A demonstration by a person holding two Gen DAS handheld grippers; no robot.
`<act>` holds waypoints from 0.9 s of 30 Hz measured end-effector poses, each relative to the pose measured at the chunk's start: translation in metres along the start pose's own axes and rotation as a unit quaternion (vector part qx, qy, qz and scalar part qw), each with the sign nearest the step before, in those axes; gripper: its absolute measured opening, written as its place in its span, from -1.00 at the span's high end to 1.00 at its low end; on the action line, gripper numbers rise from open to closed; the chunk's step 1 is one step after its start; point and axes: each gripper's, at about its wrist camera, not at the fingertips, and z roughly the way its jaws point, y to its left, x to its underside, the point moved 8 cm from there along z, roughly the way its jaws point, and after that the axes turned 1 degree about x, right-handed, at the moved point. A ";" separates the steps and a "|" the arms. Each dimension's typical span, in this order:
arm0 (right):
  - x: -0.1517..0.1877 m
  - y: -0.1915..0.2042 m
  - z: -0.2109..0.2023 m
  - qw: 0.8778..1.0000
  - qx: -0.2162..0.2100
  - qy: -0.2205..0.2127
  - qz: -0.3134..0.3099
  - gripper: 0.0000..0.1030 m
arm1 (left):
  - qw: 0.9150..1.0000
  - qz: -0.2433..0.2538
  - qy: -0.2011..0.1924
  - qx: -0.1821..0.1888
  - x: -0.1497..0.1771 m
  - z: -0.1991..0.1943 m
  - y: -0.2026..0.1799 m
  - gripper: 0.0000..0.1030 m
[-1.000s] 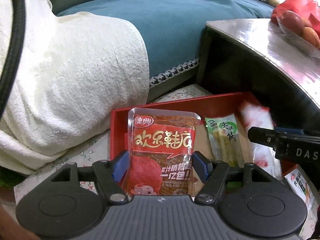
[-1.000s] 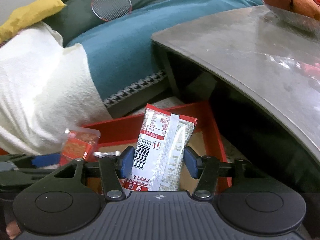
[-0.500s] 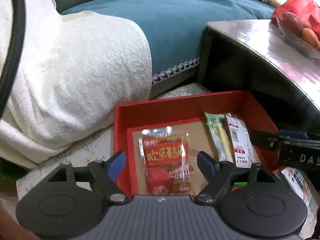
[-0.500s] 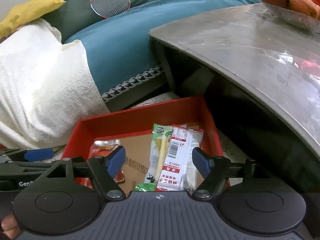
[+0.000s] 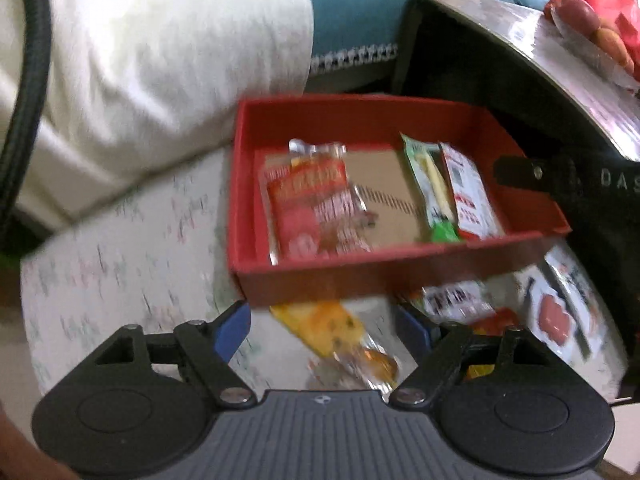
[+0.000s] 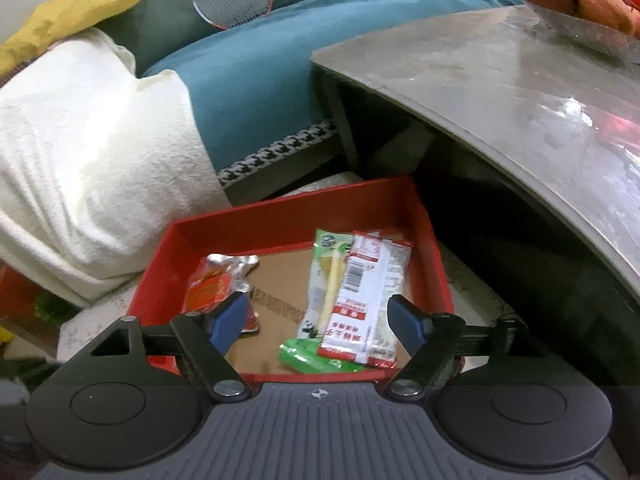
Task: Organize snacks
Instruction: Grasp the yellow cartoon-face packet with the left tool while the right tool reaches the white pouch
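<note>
A red tray [image 5: 400,276] [image 6: 248,224] sits on a floral cloth. In it lie a red spicy-snack packet [image 5: 316,208] [image 6: 212,288], a green-and-white packet [image 5: 428,184] [image 6: 324,280] and a red-and-white packet [image 5: 468,196] [image 6: 368,296]. My left gripper [image 5: 324,330] is open and empty, pulled back in front of the tray, above a yellow snack packet [image 5: 332,332]. My right gripper [image 6: 320,324] is open and empty over the tray's near edge. More packets [image 5: 560,312] lie on the cloth at right.
A white blanket [image 6: 80,168] over a teal sofa [image 6: 280,68] lies behind the tray. A grey table [image 6: 500,92] with a fruit bowl [image 6: 580,4] overhangs on the right. The right gripper's body [image 5: 560,176] shows at the tray's right side.
Both grippers let go of their packets into the tray and opened. The left gripper has since drawn back, bringing loose packets in front of the tray into view.
</note>
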 end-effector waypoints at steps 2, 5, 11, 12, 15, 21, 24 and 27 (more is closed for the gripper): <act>0.002 0.004 -0.003 1.000 -0.005 0.000 -0.006 -0.61 | 1.000 -0.017 0.002 -0.006 0.012 -0.001 0.001 -0.40; 0.005 0.007 -0.007 1.000 -0.013 0.001 -0.013 -0.66 | 0.998 -0.057 0.009 -0.025 0.025 0.005 0.005 -0.40; 0.006 0.007 -0.016 1.000 -0.027 -0.002 -0.012 -0.66 | 0.985 -0.162 0.028 -0.055 0.029 0.037 0.014 -0.36; 0.007 0.006 -0.018 1.000 -0.028 -0.002 -0.013 -0.66 | 0.982 -0.181 0.027 -0.050 0.028 0.040 0.014 -0.36; 0.008 0.002 -0.024 0.999 -0.034 -0.002 -0.013 -0.68 | 0.977 -0.203 0.032 -0.058 0.024 0.053 0.007 -0.36; 0.009 -0.010 -0.034 0.999 -0.040 -0.005 -0.006 -0.68 | 0.980 -0.158 0.041 -0.117 0.023 0.065 -0.006 -0.16; 0.008 -0.013 -0.040 0.999 -0.043 -0.012 -0.004 -0.68 | 0.983 -0.142 0.033 -0.109 0.029 0.057 -0.001 0.22; 0.008 -0.012 -0.044 0.999 -0.046 -0.014 -0.006 -0.68 | 0.987 -0.121 0.035 -0.103 0.041 0.047 0.006 0.38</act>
